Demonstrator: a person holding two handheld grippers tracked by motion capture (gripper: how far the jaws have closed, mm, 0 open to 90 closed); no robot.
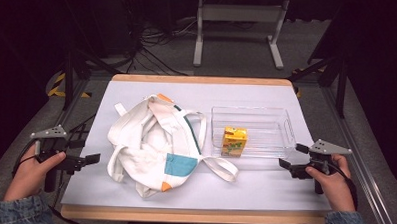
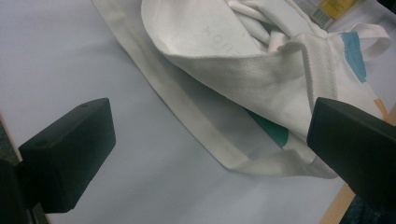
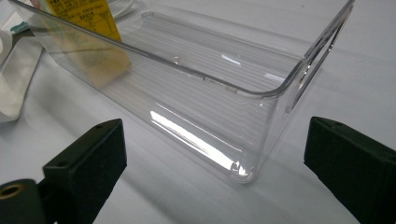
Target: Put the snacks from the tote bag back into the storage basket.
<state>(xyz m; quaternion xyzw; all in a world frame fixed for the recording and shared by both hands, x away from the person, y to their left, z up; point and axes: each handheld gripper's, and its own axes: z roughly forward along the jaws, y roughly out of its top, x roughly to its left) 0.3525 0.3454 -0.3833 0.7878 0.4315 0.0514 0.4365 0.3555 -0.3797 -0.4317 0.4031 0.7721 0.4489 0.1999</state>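
Left gripper gapes beside the tote bag.

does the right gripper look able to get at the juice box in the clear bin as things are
Probably yes. The juice box stands upright in the clear bin, which is open on top, and the right gripper is open beside the bin. The bin's near wall blocks a level approach, so it would likely go over.

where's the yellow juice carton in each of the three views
High view: the yellow juice carton stands in the clear bin's near-left corner.
Left gripper view: a sliver of it at the top right edge, beyond the tote bag.
Right gripper view: top left, seen through the bin wall.
Shared landmark: the tote bag.
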